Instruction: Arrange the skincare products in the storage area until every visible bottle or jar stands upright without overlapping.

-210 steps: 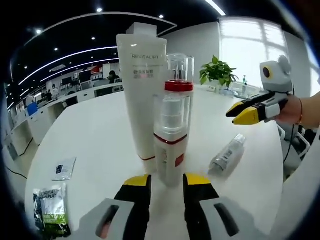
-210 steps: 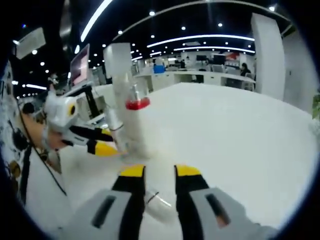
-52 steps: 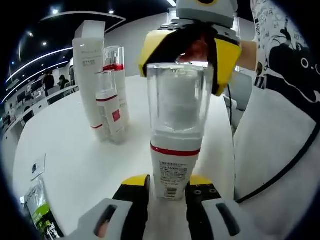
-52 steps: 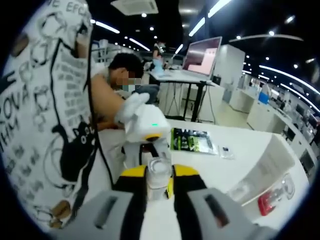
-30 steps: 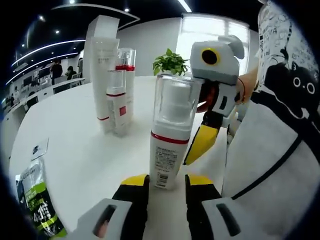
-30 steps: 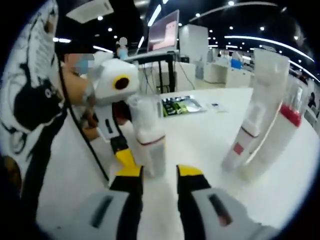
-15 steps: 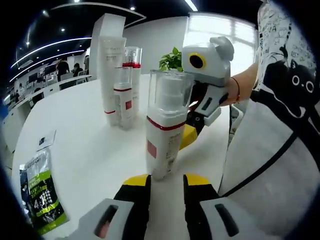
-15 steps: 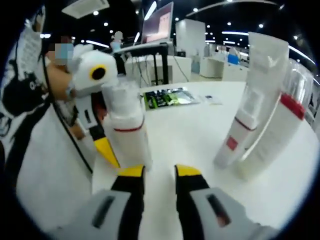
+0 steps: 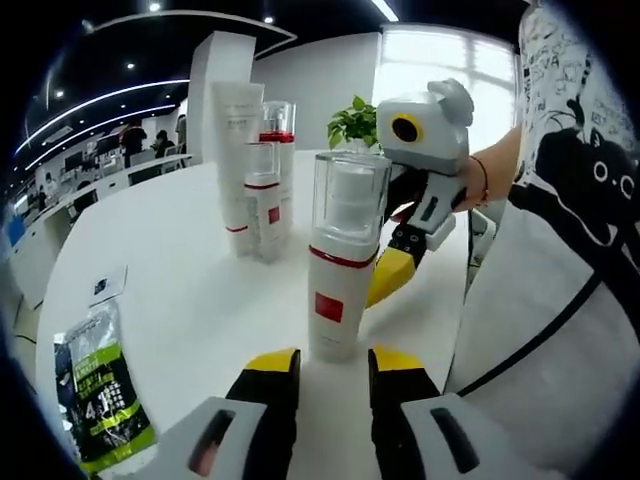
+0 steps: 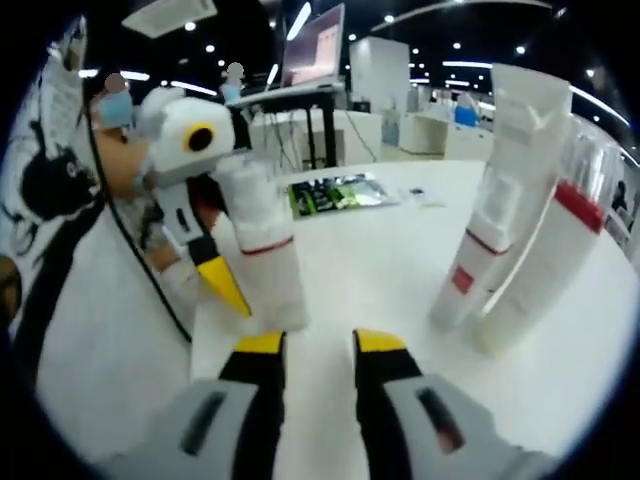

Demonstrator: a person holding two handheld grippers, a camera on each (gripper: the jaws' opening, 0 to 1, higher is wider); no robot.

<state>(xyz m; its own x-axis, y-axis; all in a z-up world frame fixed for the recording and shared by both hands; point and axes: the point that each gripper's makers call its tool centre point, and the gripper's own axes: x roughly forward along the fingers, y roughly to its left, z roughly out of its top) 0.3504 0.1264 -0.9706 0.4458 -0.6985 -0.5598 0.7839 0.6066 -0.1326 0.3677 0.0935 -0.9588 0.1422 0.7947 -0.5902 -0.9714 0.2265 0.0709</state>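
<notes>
1. In the left gripper view, the left tongs (image 9: pixel 322 372), yellow-tipped on black and grey arms, stand parted with nothing between the tips, just short of a white plastic pump bottle with a clear domed cap, a red band and a red square label (image 9: pixel 341 265), upright on the glossy white round counter (image 9: pixel 180 270).
2. In the right gripper view, the right tongs (image 10: pixel 310 345) are likewise parted and empty; the same bottle (image 10: pixel 260 245) stands at about 11 o'clock from them, apart from the tips.
3. At 2 o'clock of the bottle in the left gripper view the right tongs show beside it, held by a hand (image 9: pixel 478 176) with a red wristband.
4. A green and black foil sachet (image 9: pixel 100 395) lies flat at 8 o'clock, a small white sachet (image 9: pixel 107 284) beyond it.
5. Farther, at 11 o'clock, three upright products cluster touching: a tall matte white tube (image 9: pixel 235 150), a small clear-capped pump bottle (image 9: pixel 265 205), and a taller clear-capped red-banded bottle (image 9: pixel 280 150). That makes four upright products.
6. Beyond are a leafy green plant (image 9: pixel 352 122), a bright window and an open office with ceiling light strips.
</notes>
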